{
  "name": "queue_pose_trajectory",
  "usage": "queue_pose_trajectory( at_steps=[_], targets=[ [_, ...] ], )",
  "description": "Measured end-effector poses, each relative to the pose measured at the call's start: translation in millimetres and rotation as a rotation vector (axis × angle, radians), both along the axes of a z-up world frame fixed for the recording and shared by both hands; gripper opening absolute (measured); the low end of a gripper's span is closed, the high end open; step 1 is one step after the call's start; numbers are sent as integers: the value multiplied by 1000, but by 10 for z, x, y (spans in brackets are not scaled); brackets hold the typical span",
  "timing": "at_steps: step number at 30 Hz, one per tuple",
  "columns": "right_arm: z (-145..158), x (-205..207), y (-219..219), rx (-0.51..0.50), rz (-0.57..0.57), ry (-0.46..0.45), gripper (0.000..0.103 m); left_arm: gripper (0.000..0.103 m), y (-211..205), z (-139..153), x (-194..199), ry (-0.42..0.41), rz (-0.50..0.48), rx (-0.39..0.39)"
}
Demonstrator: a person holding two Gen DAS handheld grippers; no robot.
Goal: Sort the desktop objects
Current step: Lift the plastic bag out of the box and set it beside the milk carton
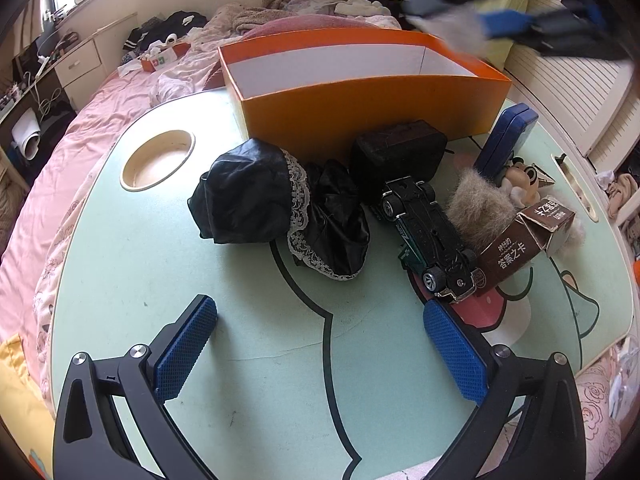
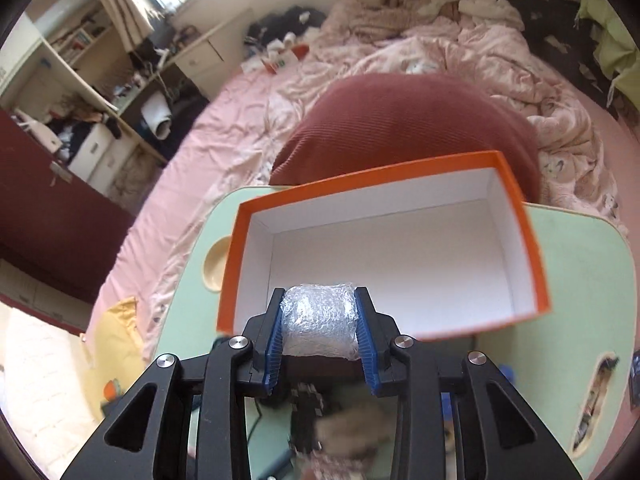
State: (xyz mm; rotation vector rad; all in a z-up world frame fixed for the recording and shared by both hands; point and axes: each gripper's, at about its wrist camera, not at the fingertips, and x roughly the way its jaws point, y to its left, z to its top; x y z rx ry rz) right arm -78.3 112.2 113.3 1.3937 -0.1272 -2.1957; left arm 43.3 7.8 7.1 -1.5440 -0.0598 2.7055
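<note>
My right gripper [image 2: 319,316] is shut on a clear plastic-wrapped bundle [image 2: 319,322] and hangs over the near wall of the open orange box [image 2: 534,252], whose white inside shows nothing in it. In the left wrist view that gripper is a blurred shape [image 1: 508,24] above the orange box [image 1: 360,108]. My left gripper [image 1: 320,344] stands open low over the green table [image 1: 120,280], with nothing between its fingers. Ahead of it lie a black lace-trimmed cloth [image 1: 276,204], a dark toy car [image 1: 424,232], a black case [image 1: 398,154], a brown carton [image 1: 524,242], a furry toy [image 1: 480,204] and a blue case [image 1: 506,140].
The green table [image 2: 592,280] rests on a bed with pink sheets [image 1: 60,184] and a dark red cushion [image 2: 400,128] behind the box. A round cup recess [image 1: 158,160] sits at the table's far left. Desk and shelves stand beyond the bed.
</note>
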Motion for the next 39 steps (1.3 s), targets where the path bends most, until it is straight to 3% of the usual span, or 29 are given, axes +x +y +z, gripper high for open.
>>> queue_pose_trajectory(
  at_steps=[3, 7, 10, 12, 15, 16, 18, 20, 22, 25, 29, 33, 37, 39],
  targets=[
    [4, 229, 454, 21, -25, 40, 32, 103, 2, -3, -2, 0, 4, 0],
    [-211, 518, 921, 18, -67, 24, 32, 103, -2, -5, -3, 0, 10, -1],
    [-311, 751, 1038, 19, -59, 26, 33, 103, -5, -8, -2, 1, 15, 0],
    [-372, 827, 1039, 38, -48, 41, 43, 103, -26, -5, -6, 3, 29, -1],
    [-282, 849, 1107, -34, -36, 82, 47, 103, -114, 11, 9, 14, 78, 13],
    [-195, 814, 1147, -61, -57, 107, 47, 103, -164, 28, 26, 25, 90, 42],
    [-13, 692, 1238, -84, -122, 166, 63, 103, -265, 61, 69, 48, 102, 113],
    [127, 499, 1286, -42, -208, 213, 73, 103, -372, 107, 79, 67, 108, 186],
    [176, 265, 1242, 55, -256, 240, 73, 103, -440, 181, 109, 95, 120, 216],
    [88, -137, 1118, 164, -273, 227, 73, 103, -619, 395, 72, 169, 201, 175],
    [-183, -491, 1020, 125, -255, 115, 73, 103, -949, 571, -199, 219, 277, 194],
    [-382, -508, 1013, 26, -239, 38, 73, 103, -1024, 504, -757, 134, 179, 288],
    [-448, -300, 1039, -39, -239, 38, 73, 103, -709, 342, -1114, 46, 47, 375],
    [-439, -182, 1042, -39, -249, 55, 74, 103, -563, 350, -1204, 42, 42, 318]
  ],
)
